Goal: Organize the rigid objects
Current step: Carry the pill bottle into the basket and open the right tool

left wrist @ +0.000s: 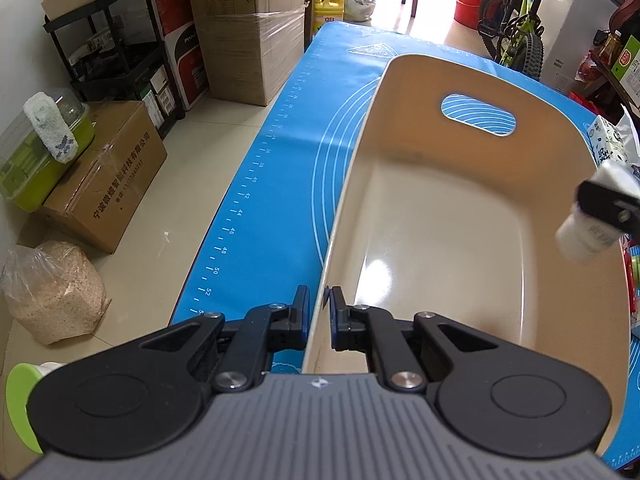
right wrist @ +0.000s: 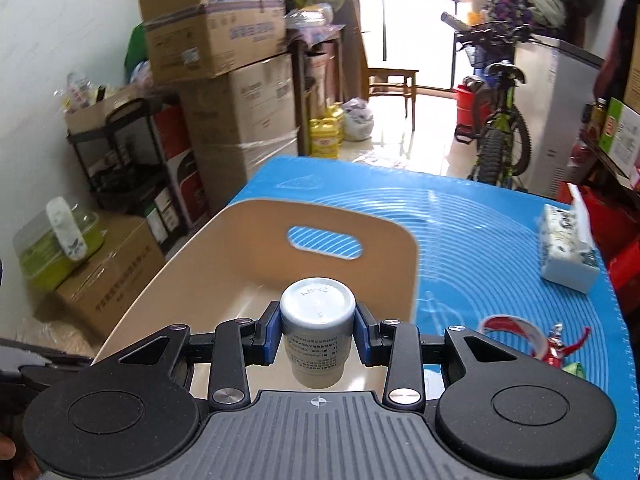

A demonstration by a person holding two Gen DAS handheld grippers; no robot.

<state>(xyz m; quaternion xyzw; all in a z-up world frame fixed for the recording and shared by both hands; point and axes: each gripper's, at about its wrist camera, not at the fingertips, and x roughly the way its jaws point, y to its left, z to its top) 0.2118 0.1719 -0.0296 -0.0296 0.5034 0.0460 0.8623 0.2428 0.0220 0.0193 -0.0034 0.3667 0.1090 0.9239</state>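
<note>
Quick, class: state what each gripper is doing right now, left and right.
Left gripper: closed on the side wall of the beige bin, one finger on each side.
Right gripper: closed on a white bottle, held over the bin.

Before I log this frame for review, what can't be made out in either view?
- Bottle label: right wrist view, print too small and blurred; the right tool covers its sides.
- Bin near end: left wrist view, hidden by the left tool body.
- Red objects on the mat: right wrist view, blurred and partly hidden by the tool.
- Tissue pack: left wrist view, cut off by the edge.
</note>
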